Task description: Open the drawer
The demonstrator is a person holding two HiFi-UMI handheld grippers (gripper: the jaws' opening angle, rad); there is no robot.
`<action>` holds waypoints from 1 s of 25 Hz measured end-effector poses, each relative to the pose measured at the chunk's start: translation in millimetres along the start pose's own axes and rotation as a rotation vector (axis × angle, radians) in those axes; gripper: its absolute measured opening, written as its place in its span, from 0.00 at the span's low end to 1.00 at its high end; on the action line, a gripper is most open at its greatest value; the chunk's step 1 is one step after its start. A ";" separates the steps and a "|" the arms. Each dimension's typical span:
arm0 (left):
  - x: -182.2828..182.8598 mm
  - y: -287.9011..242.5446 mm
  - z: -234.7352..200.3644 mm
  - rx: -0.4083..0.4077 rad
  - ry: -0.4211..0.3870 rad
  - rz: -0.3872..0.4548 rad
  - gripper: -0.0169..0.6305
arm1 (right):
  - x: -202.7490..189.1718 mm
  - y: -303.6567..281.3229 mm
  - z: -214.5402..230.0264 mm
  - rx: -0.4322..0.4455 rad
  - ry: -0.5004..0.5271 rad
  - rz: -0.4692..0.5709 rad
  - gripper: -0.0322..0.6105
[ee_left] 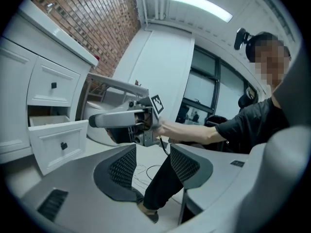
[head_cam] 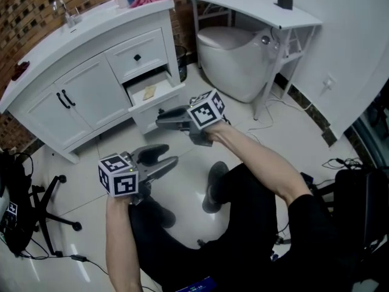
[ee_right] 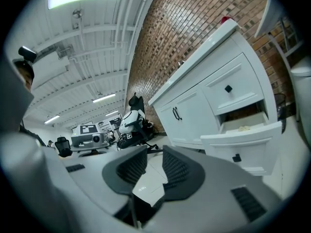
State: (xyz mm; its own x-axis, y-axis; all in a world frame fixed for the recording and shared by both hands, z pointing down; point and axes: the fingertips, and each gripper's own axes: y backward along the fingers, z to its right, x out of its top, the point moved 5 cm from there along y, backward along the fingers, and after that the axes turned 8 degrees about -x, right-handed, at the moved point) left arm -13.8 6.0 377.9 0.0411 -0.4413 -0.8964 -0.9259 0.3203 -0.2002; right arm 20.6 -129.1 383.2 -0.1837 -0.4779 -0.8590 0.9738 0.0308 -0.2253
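Note:
The white vanity [head_cam: 91, 47] has its lower drawer [head_cam: 159, 105] pulled partly out, with a small tan item [head_cam: 149, 92] lying inside. The drawer's black knob [ee_right: 236, 158] shows in the right gripper view, and the drawer [ee_left: 58, 142] also appears in the left gripper view. My right gripper [head_cam: 159, 119] hovers just in front of the drawer front, apart from it, open and empty [ee_right: 154, 166]. My left gripper [head_cam: 170, 154] hangs lower and nearer to me, open [ee_left: 153, 166], with nothing between its pads. The right gripper [ee_left: 119, 118] shows ahead of it.
The upper drawer [head_cam: 137, 58] is closed, and double doors [head_cam: 65, 99] sit to its left. A toilet [head_cam: 234, 56] and a white desk [head_cam: 255, 5] stand to the right. An office chair base [head_cam: 55, 205] is at the left, and cables [head_cam: 340, 162] lie on the tiled floor.

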 end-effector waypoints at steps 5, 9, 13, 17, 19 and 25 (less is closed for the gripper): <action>-3.7 5.3 5.5 0.017 0.006 0.016 0.36 | 5.2 4.4 4.4 -0.029 0.030 -0.007 0.22; -4.3 12.7 7.1 0.023 0.031 0.056 0.36 | -2.3 0.0 2.8 -0.023 0.009 -0.023 0.21; -2.7 15.5 9.8 0.022 0.040 0.084 0.36 | -4.9 0.4 3.7 -0.032 0.016 -0.040 0.18; -3.5 17.4 12.2 0.023 0.034 0.084 0.36 | -7.8 0.3 5.6 -0.033 -0.006 -0.043 0.17; -5.0 18.8 12.2 0.028 0.037 0.086 0.36 | -7.1 1.0 4.0 -0.033 0.006 -0.043 0.16; -5.3 21.6 12.0 0.034 0.041 0.093 0.36 | -3.5 1.1 -0.1 -0.032 0.043 -0.047 0.14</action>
State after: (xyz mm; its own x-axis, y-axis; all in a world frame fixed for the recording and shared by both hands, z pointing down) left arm -29.5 25.3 373.5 -0.0602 -0.4426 -0.8947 -0.9118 0.3892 -0.1311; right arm 22.3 -127.3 385.9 -0.2350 -0.4417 -0.8658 0.9594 0.0374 -0.2795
